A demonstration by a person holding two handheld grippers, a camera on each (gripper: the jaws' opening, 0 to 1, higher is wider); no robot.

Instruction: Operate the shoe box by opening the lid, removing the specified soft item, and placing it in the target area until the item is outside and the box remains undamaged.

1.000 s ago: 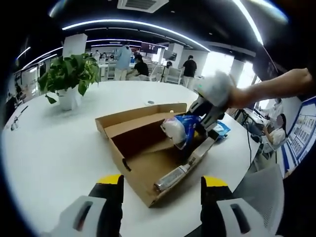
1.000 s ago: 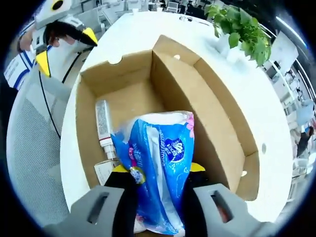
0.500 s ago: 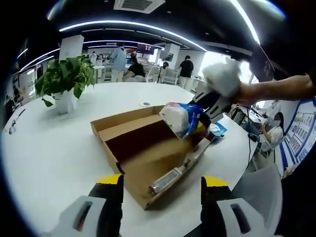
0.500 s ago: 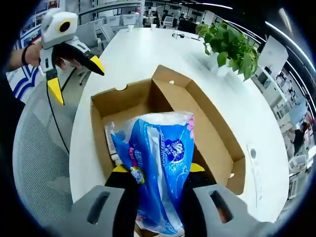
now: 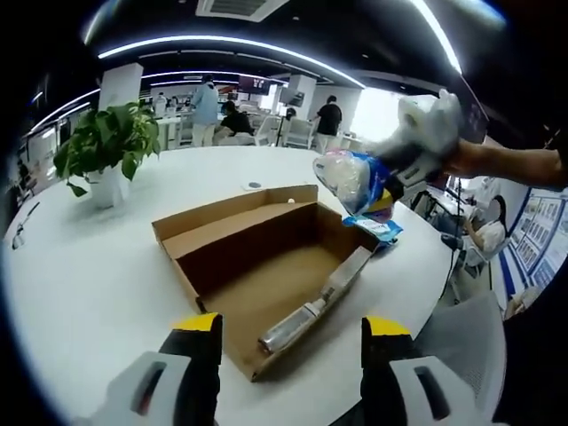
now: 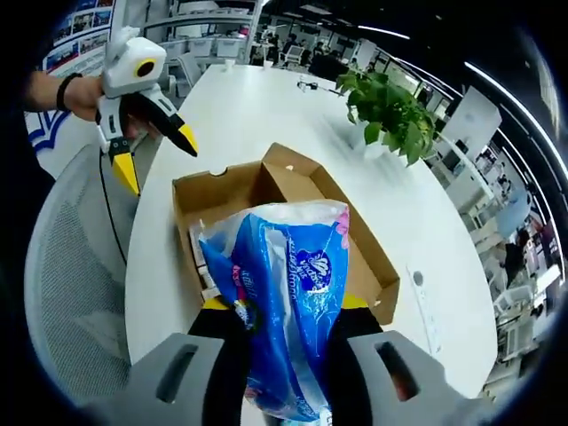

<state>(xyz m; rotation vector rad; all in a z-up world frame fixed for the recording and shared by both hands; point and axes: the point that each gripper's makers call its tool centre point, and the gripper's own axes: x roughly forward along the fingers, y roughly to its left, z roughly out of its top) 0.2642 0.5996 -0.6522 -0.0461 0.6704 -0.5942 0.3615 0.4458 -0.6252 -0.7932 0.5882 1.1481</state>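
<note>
While its two yellow-tipped jaws press in from either side, the right gripper clamps a blue and white tissue pack, a soft plastic-wrapped packet with a pink corner, and holds it in the air above the open cardboard shoe box, clear of its walls. In the left gripper view the same tissue pack hangs from the right gripper above the far right corner of the shoe box, with a person's hand behind the gripper. The left gripper has its jaws spread wide with nothing between them, hovering near the box's front edge; in the right gripper view it shows as a white body with a yellow-ringed lens and splayed black and yellow jaws, held by a hand with a dark wristband. Inside the box a long silvery tube-like item lies along the right wall. Just beyond the box a second blue packet lies on the white round table. A potted green plant stands well apart on the table, a grey mesh chair sits beside the table edge, and people stand at desks in the office behind.
</note>
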